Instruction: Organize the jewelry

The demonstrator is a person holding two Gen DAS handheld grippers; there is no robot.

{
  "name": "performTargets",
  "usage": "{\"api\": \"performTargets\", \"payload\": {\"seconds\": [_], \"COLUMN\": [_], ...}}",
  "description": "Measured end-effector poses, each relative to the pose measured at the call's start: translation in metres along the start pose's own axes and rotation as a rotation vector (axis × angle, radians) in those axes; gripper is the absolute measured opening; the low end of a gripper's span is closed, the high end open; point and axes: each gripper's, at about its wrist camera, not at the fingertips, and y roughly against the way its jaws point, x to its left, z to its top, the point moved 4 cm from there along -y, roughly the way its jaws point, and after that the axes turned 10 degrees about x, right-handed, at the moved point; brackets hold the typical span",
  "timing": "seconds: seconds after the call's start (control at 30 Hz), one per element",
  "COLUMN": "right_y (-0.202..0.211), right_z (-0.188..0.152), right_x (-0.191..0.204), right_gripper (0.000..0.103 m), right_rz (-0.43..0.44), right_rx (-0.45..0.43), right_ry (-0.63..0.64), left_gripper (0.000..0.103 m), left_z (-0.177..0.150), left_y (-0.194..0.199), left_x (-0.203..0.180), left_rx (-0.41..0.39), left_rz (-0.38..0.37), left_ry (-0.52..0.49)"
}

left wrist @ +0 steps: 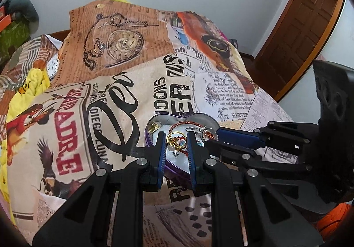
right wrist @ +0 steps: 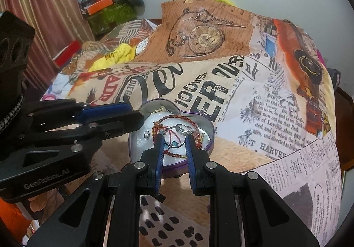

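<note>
A purple heart-shaped tin (left wrist: 200,116) (right wrist: 211,129) with a white lining lies on the printed bedspread. It holds a red braided bracelet (left wrist: 188,123) (right wrist: 177,117), rings and small charms. My left gripper (left wrist: 176,138) is open, its blue pads either side of a gold ring (left wrist: 176,135) over the tin. My right gripper (right wrist: 174,140) is partly closed around a silver ring (right wrist: 174,139), pads at its sides. Each gripper shows side-on in the other's view, the right one (left wrist: 237,136) and the left one (right wrist: 106,111), both at the tin's rim.
The bedspread (left wrist: 124,96) (right wrist: 265,103) covers a bed with a raised pillow (right wrist: 205,32) behind. Yellow cloth (left wrist: 28,83) (right wrist: 117,54) lies at the left. A wooden door (left wrist: 303,32) stands at the right. Boxes (right wrist: 99,6) and a curtain (right wrist: 48,14) are at the far left.
</note>
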Motion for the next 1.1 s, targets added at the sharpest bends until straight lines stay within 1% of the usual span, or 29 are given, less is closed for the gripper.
{"api": "performTargets", "payload": {"seconds": [0.33,0.53,0.57,0.67,0.7,0.77,0.9,1.03,1.1], "right_y": [-0.008,-0.008,-0.008,-0.003,0.001,0.007,0.031,0.067,0.094], "right_z": [0.0,-0.001,-0.001,-0.001,-0.001,-0.001,0.001,0.003,0.002], "right_x": [0.002,0.003,0.003,0.002,0.002,0.001,0.0,0.002,0.005], "right_gripper": [0.018,0.018,0.019,0.028,0.03,0.031,0.031,0.031,0.031], "right_rz": [-0.001,0.009,0.011,0.015,0.012,0.009,-0.004,-0.029,-0.046], "right_rx": [0.025,0.042,0.044,0.041,0.031,0.02,-0.035,-0.12,-0.184], "right_ry": [0.018,0.019,0.017,0.007,0.004,0.001,-0.017,-0.028,-0.031], "left_gripper": [0.017,0.017,0.017,0.017,0.017,0.017,0.017,0.018,0.018], "left_z": [0.003,0.002,0.002,0.002,0.002,0.003,0.004,0.004,0.003], "left_y": [-0.01,-0.005,-0.003,0.004,0.009,0.017,0.041,0.076,0.098], "left_x": [0.001,0.0,-0.001,-0.002,-0.003,-0.004,-0.011,-0.022,-0.031], "left_rx": [0.03,0.032,0.032,0.024,0.018,0.004,-0.047,-0.124,-0.175], "left_rz": [-0.01,0.002,0.003,0.013,0.018,0.023,0.048,0.068,0.08], "left_ry": [0.004,0.005,0.007,0.009,0.009,0.01,0.007,-0.005,-0.016]}}
